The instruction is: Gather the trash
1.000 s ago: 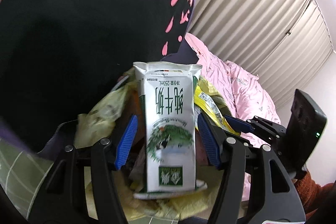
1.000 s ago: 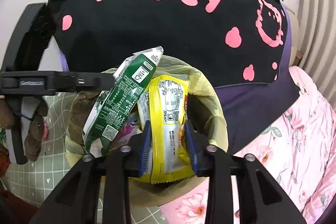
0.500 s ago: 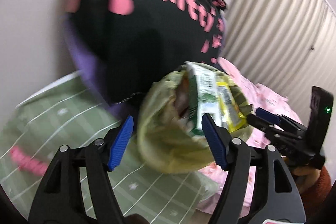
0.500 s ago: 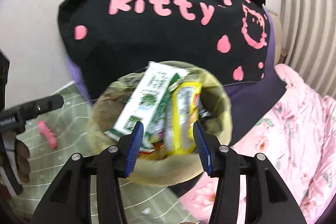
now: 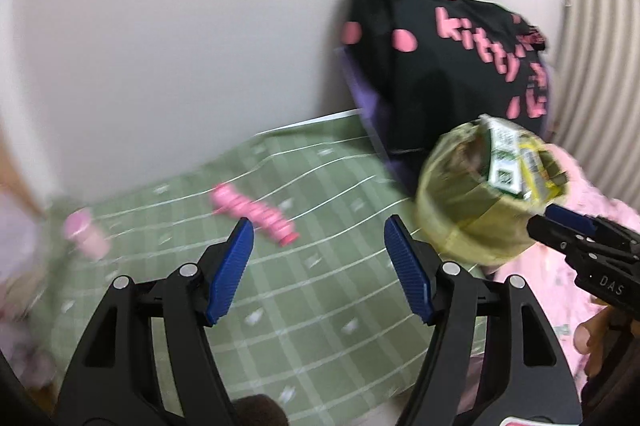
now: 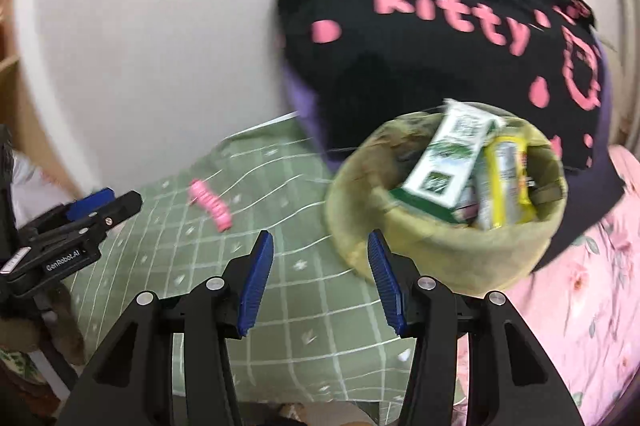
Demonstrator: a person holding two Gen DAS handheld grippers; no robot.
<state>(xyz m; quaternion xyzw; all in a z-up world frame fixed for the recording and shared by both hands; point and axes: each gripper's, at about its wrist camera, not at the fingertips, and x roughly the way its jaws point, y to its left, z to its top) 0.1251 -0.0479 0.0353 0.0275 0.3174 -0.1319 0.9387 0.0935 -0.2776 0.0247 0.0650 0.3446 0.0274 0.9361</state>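
While both grippers gape, trash fills the bin (image 6: 448,250).

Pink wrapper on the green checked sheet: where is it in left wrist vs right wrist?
Left wrist: the pink wrapper lies left of centre, just above the tip of the left jaw, blurred.
Right wrist: the pink wrapper lies left of centre, up and left of the jaws.
Shared landmark: the olive trash bin, to the wrapper's right in both views, in front of the black kitty pillow.
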